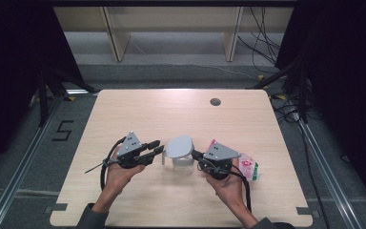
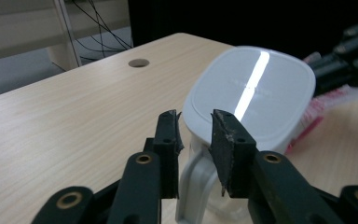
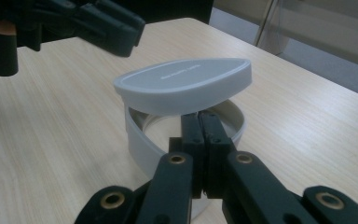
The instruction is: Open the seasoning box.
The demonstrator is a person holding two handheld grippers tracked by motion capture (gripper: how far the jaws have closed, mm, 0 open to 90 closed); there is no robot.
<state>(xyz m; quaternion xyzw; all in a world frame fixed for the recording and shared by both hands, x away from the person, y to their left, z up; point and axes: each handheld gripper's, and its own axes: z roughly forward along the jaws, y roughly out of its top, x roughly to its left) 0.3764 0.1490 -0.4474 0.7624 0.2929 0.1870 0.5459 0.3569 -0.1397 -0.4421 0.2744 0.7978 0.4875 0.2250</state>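
A clear container [image 1: 183, 164] with a white rim [image 3: 137, 140] and a white handle [image 2: 191, 182] stands at the table's middle front. Its white lid [image 1: 179, 146] [image 2: 256, 88] [image 3: 186, 84] sits tilted on top, raised on one side. My left gripper [image 1: 158, 146] [image 2: 196, 119] is open just left of the container. Its jaws stand a small gap apart above the handle and do not press on it. My right gripper [image 1: 194, 153] [image 3: 199, 116] is shut, coming in from the right. Its tips lie at the rim under the lid's raised edge; whether they pinch anything is hidden.
A pink and white packet [image 1: 249, 168] lies on the table just right of my right hand. A round cable hole [image 1: 215, 101] sits near the table's far edge. Wooden table legs and loose cables stand beyond the table.
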